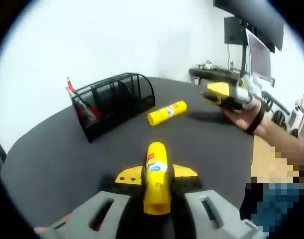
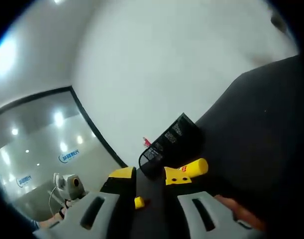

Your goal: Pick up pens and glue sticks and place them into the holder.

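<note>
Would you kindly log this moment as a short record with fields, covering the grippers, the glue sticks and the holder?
left gripper: shut on glue stick, held above the table
right gripper: open, nothing between the jaws; also seen raised at the right of the left gripper view
second glue stick: lying on its side on the table, beside the holder
holder: black mesh, on the table, red pens inside
table: round, dark top
left to do: both glue sticks are outside the holder
</note>
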A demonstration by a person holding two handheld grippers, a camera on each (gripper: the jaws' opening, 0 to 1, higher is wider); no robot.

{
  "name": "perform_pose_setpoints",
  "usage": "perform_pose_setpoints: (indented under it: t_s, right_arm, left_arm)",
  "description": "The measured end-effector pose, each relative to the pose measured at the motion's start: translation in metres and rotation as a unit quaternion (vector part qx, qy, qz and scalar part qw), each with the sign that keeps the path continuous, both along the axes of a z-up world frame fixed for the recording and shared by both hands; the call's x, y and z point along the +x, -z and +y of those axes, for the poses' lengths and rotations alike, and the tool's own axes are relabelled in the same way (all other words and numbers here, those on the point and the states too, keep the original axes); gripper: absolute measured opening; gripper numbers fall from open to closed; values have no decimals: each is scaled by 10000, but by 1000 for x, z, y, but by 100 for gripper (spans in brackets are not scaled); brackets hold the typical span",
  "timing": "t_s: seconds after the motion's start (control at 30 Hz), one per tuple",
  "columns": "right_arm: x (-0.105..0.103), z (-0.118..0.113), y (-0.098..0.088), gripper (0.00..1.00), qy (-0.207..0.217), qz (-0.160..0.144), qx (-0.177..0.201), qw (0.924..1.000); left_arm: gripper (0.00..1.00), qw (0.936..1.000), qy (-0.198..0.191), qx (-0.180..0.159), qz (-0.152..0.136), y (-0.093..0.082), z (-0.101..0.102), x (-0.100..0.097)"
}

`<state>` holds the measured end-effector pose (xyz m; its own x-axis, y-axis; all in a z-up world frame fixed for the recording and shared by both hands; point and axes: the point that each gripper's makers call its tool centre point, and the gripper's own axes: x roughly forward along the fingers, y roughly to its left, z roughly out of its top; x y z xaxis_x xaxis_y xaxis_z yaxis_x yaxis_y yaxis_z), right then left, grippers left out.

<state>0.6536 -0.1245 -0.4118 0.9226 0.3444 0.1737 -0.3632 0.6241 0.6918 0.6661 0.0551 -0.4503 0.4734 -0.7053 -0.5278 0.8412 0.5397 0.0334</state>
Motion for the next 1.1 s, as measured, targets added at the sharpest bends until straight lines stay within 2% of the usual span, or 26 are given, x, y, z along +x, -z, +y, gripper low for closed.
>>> perform_pose_setpoints:
  t_s: [0.13, 0.37, 0.43, 0.57, 0.63, 0.7, 0.8, 0.87, 0.93, 1.0, 1.07, 1.1]
  right_arm:
    - [0, 1, 0, 18, 3, 5, -4, 10000]
    - [1, -1, 0, 18, 0, -5, 5, 10000]
    - [0, 0, 0, 18, -3, -5, 1, 10000]
    - [1, 0, 0, 18, -9, -11, -11, 10000]
    - [0, 0, -1, 18, -11, -17, -3, 10000]
    - [0, 0, -1, 18, -11, -20, 7, 10000]
    - [0, 0, -1, 18, -13, -28, 11, 10000]
    - [0, 0, -1, 18, -11, -31, 13, 10000]
    - [-1, 0, -2, 18, -8, -39, 15, 10000]
    - [-1, 0, -2, 18, -12, -39, 25, 10000]
    - [-1, 0, -2, 18, -29, -49, 36, 10000]
    - [-2, 1, -2, 18, -44, -57, 35, 10000]
  left_arm:
    - [13, 9999, -21, -108, 63, -4, 0, 0]
    - [13, 9989, 63, 342, 309, 23, 12, -2]
    - [14, 9993, 56, 299, 228, 22, 13, -2]
    - [17, 9988, 46, 353, 325, 18, 12, -3]
    - [23, 9981, 99, 488, 358, 18, 13, -4]
    - [25, 9952, 204, 855, 424, 24, 15, -11]
    - [26, 9924, 254, 1109, 465, 28, 14, -9]
    - [25, 9927, 267, 1144, 269, 25, 7, -9]
    - [24, 9892, 318, 1394, 313, 28, 5, -12]
    - [24, 9888, 379, 1397, 358, 26, 0, -12]
    - [25, 9870, 443, 1490, 401, 25, 1, -4]
    - [25, 9836, 497, 1698, 342, 26, 4, -3]
